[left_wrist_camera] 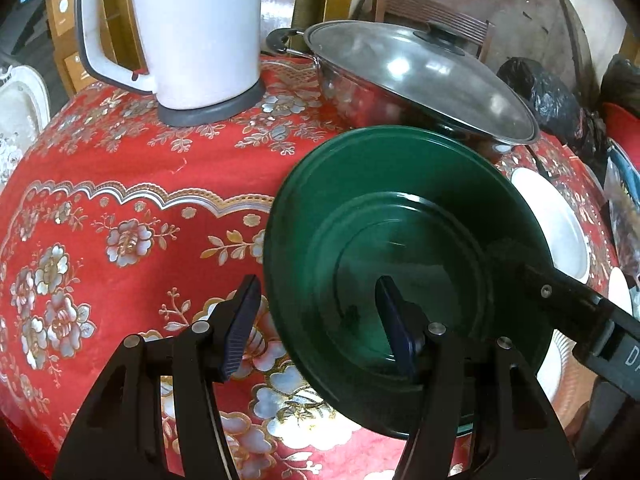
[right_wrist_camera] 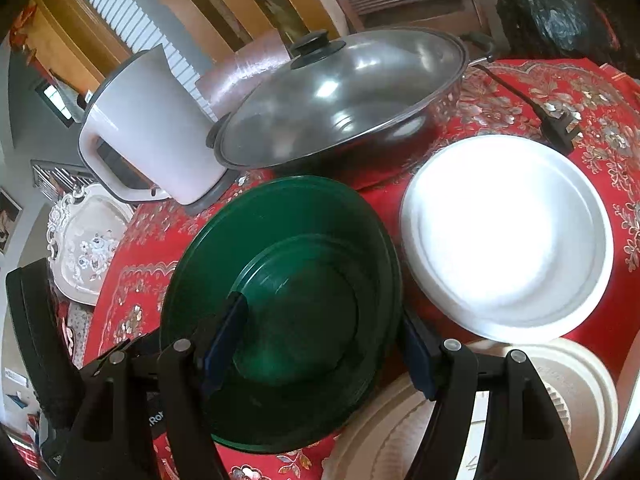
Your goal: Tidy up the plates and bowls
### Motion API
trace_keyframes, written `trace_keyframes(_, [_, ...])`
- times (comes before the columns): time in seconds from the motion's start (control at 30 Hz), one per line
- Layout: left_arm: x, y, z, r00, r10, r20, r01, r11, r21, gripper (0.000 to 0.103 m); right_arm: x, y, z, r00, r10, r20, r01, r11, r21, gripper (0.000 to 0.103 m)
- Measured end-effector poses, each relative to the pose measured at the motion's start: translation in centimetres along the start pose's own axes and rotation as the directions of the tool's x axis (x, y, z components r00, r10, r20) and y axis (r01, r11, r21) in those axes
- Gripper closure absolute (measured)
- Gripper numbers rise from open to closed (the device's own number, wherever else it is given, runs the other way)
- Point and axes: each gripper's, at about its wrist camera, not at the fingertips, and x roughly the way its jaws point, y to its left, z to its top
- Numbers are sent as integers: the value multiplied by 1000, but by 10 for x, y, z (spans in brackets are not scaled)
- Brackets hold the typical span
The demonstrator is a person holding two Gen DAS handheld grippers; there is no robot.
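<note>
From the left wrist, the glossy dark green round plate lies on the red flowered tablecloth, open cloth left; the left gripper straddles its near-left rim, jaws unclenched. From the right wrist, the right gripper straddles its right rim, pads not clearly pressing; a white plate sits just right.

Both grippers, left and right, angled downward, fingers apart.

Home dining area: floral red tablecloth, white electric kettle upper left, lidded wok, wooden chair.
</note>
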Motion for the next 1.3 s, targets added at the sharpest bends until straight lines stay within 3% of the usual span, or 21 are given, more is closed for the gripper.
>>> trace_keyframes(0.4, [2,-1,-2,1000,-13,8,13,1000,2,44,6,13,-4,999,-28,-16,27,997,-68,31])
trace_keyframes(0.83, [2,8,-4,997,70,23,-69,997,-20,78,8,29,-7,992,-124,18,125,978,-166,32])
trace_keyframes(1.03, [2,9,-4,996,88,23,-87,996,-24,81,13,39,-12,973,-230,27,229,944,-239,32])
trace_keyframes(1.3, [3,9,-4,997,81,12,-81,996,-24,81,13,32,-9,980,-197,-11,191,963,-188,31])
